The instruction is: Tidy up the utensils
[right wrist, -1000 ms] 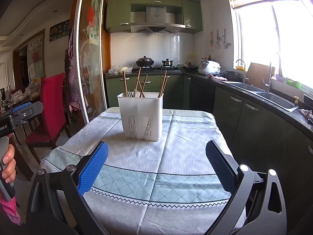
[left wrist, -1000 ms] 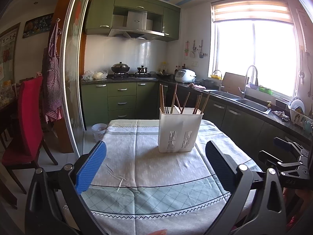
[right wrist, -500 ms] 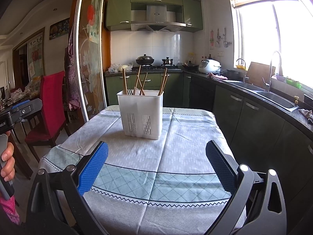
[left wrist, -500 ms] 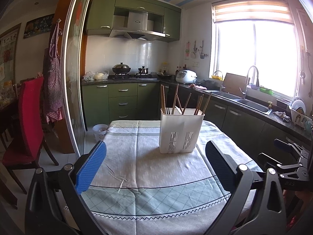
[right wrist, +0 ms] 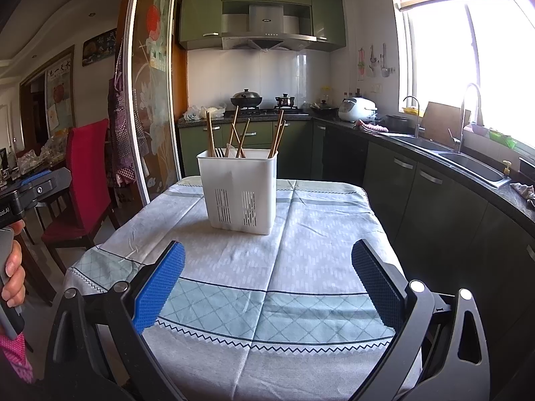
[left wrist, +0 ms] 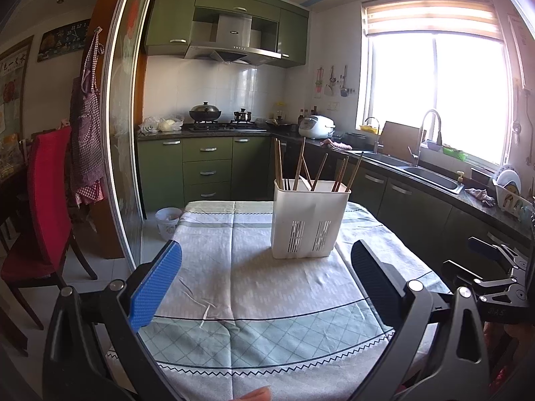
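Left tool [left wrist: 265,287]: jaws set wide apart, nothing between them, touching nothing. Pads [left wrist: 156,287] are blue with a fine ribbed texture, mounted on black angular arms with silver pivot screws.

Right tool [right wrist: 267,284]: jaws likewise wide apart, empty and clear of all surfaces. Same build — blue textured pads [right wrist: 159,287] on black arms.

Caddy [left wrist: 309,219]: a white plastic rectangular holder with slotted vents low on its front wall, standing upright on the counter [left wrist: 234,284]. It sits well beyond both tools, towards the far end of the counter. In the left wrist view it lies ahead and slightly right of the gap between the jaws; in the right wrist view the caddy [right wrist: 239,193] lies ahead and slightly left of the gap.

Chopsticks [left wrist: 299,168]: several slim brown wooden sticks stand in the caddy, leaning at differing angles, their upper ends well above its rim. In the right wrist view the chopsticks [right wrist: 234,132] show in two groups, left and right inside the caddy, with fork tines and a pale utensil just visible at the rim between them.

The counter nearer than the caddy is covered by a cloth [right wrist: 267,267] — pale woven fabric, creased, with a green diamond-check band and a dark zigzag border close to the tools.

A hand [right wrist: 13,277] grips the left tool's handle, seen left of the caddy at the edge of the right wrist view.
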Demonstrator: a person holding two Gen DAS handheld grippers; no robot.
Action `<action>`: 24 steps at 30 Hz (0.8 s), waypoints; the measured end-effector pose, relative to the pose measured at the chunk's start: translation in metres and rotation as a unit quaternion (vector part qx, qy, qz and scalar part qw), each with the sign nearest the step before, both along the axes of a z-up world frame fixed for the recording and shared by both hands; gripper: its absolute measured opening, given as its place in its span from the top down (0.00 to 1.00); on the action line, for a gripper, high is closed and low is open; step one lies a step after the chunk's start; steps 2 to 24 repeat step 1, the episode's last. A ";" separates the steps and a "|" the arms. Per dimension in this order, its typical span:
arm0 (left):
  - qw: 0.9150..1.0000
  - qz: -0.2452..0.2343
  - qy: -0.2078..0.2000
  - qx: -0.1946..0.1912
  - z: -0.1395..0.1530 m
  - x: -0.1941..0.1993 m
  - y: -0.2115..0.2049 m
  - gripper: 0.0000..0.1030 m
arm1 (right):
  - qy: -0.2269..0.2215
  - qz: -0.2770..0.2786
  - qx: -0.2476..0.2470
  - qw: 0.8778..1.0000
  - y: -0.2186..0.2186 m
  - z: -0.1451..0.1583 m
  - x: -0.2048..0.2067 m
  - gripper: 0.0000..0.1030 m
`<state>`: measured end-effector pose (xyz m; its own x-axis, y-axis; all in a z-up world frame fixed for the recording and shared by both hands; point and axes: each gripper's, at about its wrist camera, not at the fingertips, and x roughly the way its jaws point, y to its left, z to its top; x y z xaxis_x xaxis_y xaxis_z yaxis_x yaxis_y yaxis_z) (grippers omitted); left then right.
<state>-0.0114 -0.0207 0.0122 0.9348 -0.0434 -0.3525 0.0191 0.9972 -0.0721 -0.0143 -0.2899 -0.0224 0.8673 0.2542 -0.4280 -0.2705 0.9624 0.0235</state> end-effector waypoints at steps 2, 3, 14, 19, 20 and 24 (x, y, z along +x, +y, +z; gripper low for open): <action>1.000 0.004 0.000 0.001 -0.001 0.002 0.001 0.07 | 0.001 -0.001 0.000 1.000 0.000 -0.001 0.002 0.05; 1.000 0.004 0.000 0.001 -0.001 0.002 0.001 0.07 | 0.001 -0.001 0.000 1.000 0.000 -0.001 0.002 0.05; 1.000 0.004 0.000 0.001 -0.001 0.002 0.001 0.07 | 0.001 -0.001 0.000 1.000 0.000 -0.001 0.002 0.05; 1.000 0.004 0.000 0.001 -0.001 0.002 0.001 0.07 | 0.001 -0.001 0.000 1.000 0.000 -0.001 0.002 0.05; 1.000 0.004 0.000 0.001 -0.001 0.002 0.001 0.07 | 0.001 -0.001 0.000 1.000 0.000 -0.001 0.002 0.05; 1.000 0.004 0.000 0.001 -0.001 0.002 0.001 0.07 | 0.001 -0.001 0.000 1.000 0.000 -0.001 0.002 0.05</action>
